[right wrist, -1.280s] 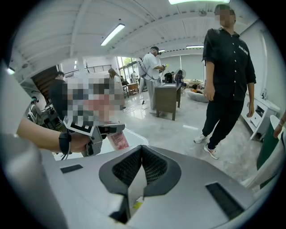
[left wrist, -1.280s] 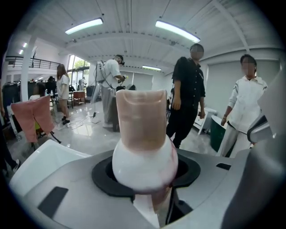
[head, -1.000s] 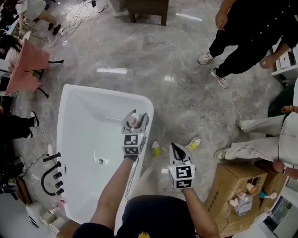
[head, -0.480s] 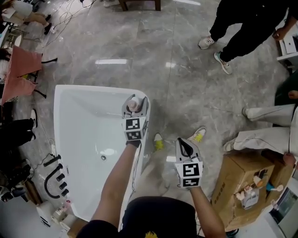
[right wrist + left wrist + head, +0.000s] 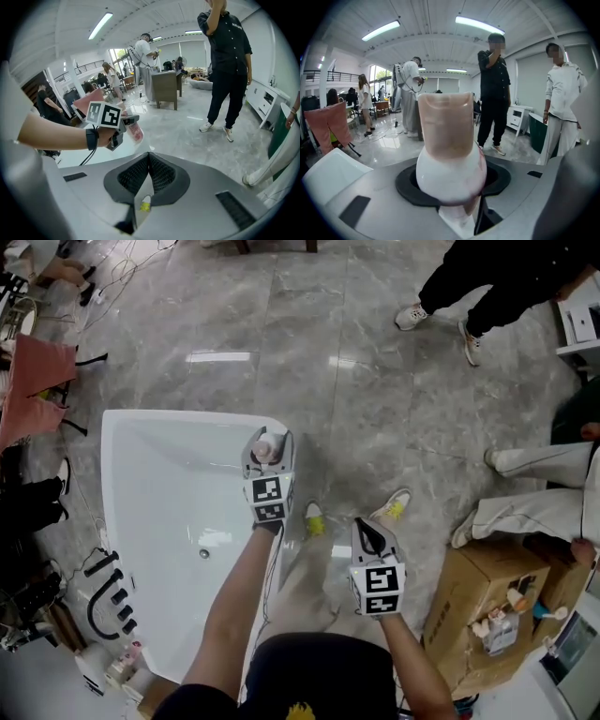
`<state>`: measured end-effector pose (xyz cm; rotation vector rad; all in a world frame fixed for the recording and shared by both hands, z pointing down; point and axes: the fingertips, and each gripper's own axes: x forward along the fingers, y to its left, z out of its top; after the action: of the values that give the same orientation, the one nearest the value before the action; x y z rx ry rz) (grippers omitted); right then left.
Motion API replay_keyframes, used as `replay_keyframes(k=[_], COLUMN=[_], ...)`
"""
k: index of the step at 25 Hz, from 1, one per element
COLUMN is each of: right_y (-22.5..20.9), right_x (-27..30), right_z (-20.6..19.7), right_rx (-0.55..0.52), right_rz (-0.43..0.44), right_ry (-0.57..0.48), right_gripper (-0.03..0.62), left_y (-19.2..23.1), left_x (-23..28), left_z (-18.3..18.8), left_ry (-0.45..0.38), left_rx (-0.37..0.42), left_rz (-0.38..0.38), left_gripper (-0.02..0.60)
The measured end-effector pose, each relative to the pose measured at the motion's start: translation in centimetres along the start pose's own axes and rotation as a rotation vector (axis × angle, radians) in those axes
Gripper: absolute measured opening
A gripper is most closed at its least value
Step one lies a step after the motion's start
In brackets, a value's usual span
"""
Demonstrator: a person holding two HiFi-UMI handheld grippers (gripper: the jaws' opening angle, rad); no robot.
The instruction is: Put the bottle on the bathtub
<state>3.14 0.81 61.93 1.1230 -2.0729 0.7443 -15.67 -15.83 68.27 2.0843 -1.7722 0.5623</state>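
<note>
White and round-bodied with a pinkish-tan cap, the one bottle (image 5: 450, 154) stands upright between the jaws of the left gripper (image 5: 266, 444), which pinch its body from both sides. In the head view the bottle (image 5: 265, 450) hangs just inside the right-hand rim of the single white bathtub (image 5: 187, 416), near the tub's 1 o'clock corner. Whether it touches the rim cannot be told.

From the bottle, the right gripper (image 5: 366, 532) lies at about 4 o'clock, well apart and over bare floor. Its jaws are pressed together with nothing between them; in its own view only a yellow-toed shoe shows beyond the right gripper (image 5: 149, 164). That makes two grippers, one loaded.

Grey polished marble floor (image 5: 356, 381) surrounds the tub. A set of black tap fittings (image 5: 103, 587) sits at the tub's 8 o'clock edge. One cardboard box (image 5: 473, 601) stands at 4 o'clock in the head view, and a person in black trousers (image 5: 487, 296) stands at 1 o'clock.
</note>
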Motion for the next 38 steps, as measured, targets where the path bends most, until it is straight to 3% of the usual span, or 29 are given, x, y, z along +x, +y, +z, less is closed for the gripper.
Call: replay_keyframes(k=[9, 11, 18, 33, 38], right_y=[0.9, 1.0, 0.0, 0.4, 1.8], right_x=[-0.5, -0.8, -1.7, -2.0, -1.9], right_z=[1.6, 1.8, 0.5, -0.1, 0.4], right_rx=[0.024, 0.029, 0.052, 0.061, 0.068], right_rz=[0.005, 0.001, -0.02, -0.027, -0.007], right_ry=[-0.032, -0.042, -0.037, -0.033, -0.044], right_gripper=[0.0, -0.001, 0.0, 0.0, 0.0], left_y=[-0.9, -0.9, -1.5, -2.2, -1.7], left_x=[-0.2, -0.3, -0.4, -0.3, -1.1], left_z=[-1.4, -2.5, -3.0, -3.2, -4.6], left_ry=[0.027, 0.066, 0.08, 0.101, 0.155], left_rx=[0.022, 0.02, 0.009, 0.052, 0.058], left_rz=[0.038, 0.035, 0.005, -0.015, -0.032], left_gripper=[0.235, 0.29, 0.326, 0.311, 0.349])
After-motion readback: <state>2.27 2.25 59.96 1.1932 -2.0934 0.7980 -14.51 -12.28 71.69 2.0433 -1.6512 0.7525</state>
